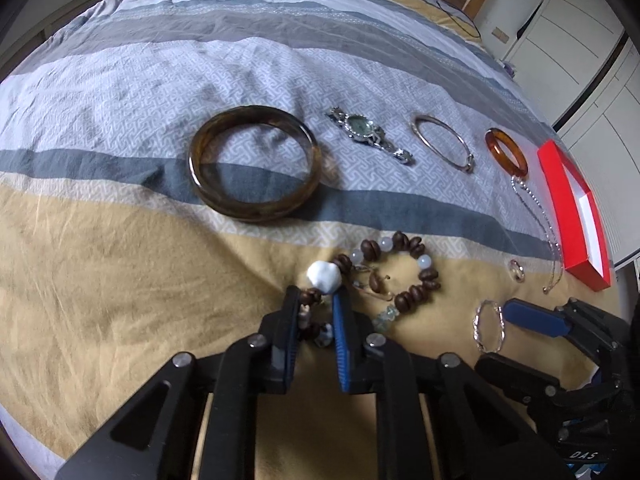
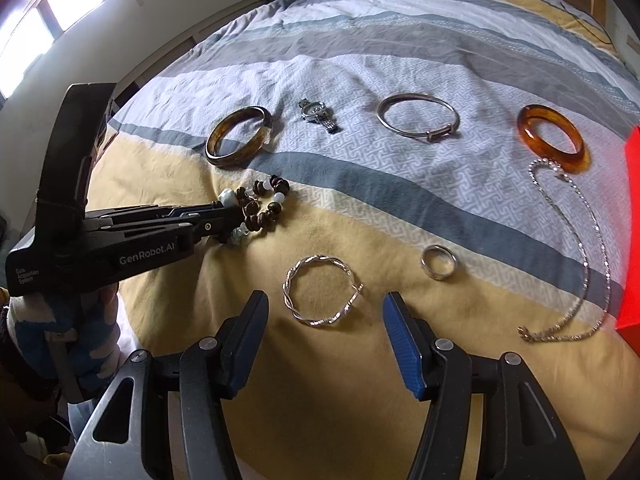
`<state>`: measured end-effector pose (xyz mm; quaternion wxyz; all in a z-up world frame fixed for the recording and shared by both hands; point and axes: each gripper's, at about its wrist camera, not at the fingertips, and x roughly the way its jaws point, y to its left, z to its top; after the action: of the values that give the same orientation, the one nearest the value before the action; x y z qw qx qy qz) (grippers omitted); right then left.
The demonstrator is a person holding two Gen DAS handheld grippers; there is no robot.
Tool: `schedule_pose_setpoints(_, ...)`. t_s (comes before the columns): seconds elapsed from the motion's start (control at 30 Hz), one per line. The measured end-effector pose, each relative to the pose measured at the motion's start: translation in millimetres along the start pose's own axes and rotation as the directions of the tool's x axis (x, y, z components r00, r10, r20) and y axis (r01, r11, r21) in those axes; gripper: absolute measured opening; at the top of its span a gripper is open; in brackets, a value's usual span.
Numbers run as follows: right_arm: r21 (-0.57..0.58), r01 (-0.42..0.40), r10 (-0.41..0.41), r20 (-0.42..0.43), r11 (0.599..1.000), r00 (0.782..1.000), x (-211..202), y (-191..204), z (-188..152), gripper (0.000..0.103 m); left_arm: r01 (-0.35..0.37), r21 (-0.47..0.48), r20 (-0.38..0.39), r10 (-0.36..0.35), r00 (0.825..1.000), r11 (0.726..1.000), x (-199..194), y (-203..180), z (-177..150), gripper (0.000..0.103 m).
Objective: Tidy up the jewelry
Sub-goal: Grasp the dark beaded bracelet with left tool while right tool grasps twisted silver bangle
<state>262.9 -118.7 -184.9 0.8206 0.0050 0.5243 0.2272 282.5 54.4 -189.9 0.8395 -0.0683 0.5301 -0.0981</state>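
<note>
Nearest in the left wrist view, the left claw [image 1: 316,300] is clenched on the beaded bracelet [image 1: 394,272] — its fingers pinch the strand of brown beads just below the large white bead [image 1: 324,275], while the remaining loop of the bracelet lies on the yellow band of the bedspread [image 1: 120,280].

The right claw [image 2: 325,312] hangs released, its blue-padded fingers [image 2: 404,344] spread wide on either side of the twisted silver bangle [image 2: 320,290], which rests flat on the bedspread between them, touching neither pad. Just beyond it on the right lies a small silver ring [image 2: 439,267]. Further right, a silver chain [image 2: 580,256] runs in a long curve from the near yellow band up to the amber bangle [image 2: 553,136], its far end touching that bangle.

Beyond, a row lies on the grey-patterned stripe — the dark tortoiseshell bangle [image 1: 255,164] at left, then the wristwatch [image 1: 368,133], the thin silver bangle [image 1: 443,142] and the amber bangle. At the far right edge of the bed sits an open red box [image 1: 560,184] with a white interior.
</note>
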Motion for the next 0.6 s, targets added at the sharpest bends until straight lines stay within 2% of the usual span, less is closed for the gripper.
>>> schedule_pose_setpoints(0.1,-0.012,0.010,-0.010,-0.005,1.000,1.000,7.2,3.5,3.1,0.059,-0.002,0.003,0.009,0.002,1.000,1.000,-0.2,-0.5,-1.4,0.015)
schedule_pose_setpoints(0.23,-0.033,0.024,-0.024,-0.017,0.999,1.000,16.3,8.7,4.6,0.043,-0.005,-0.006,0.009,0.005,1.000,1.000,-1.4,-0.4,-1.8,0.015)
schedule_pose_setpoints(0.4,-0.033,0.023,-0.023,-0.014,0.999,1.000,15.7,8.3,2.7,0.042,-0.029,-0.006,0.014,0.029,0.999,1.000,-7.8,-9.4,0.0,0.014)
schedule_pose_setpoints(0.6,-0.021,0.020,-0.019,0.027,1.000,0.999,-7.3,11.8,-1.3,0.042,-0.037,0.003,0.038,0.037,0.999,0.999,-32.4,-17.5,-3.5,0.014)
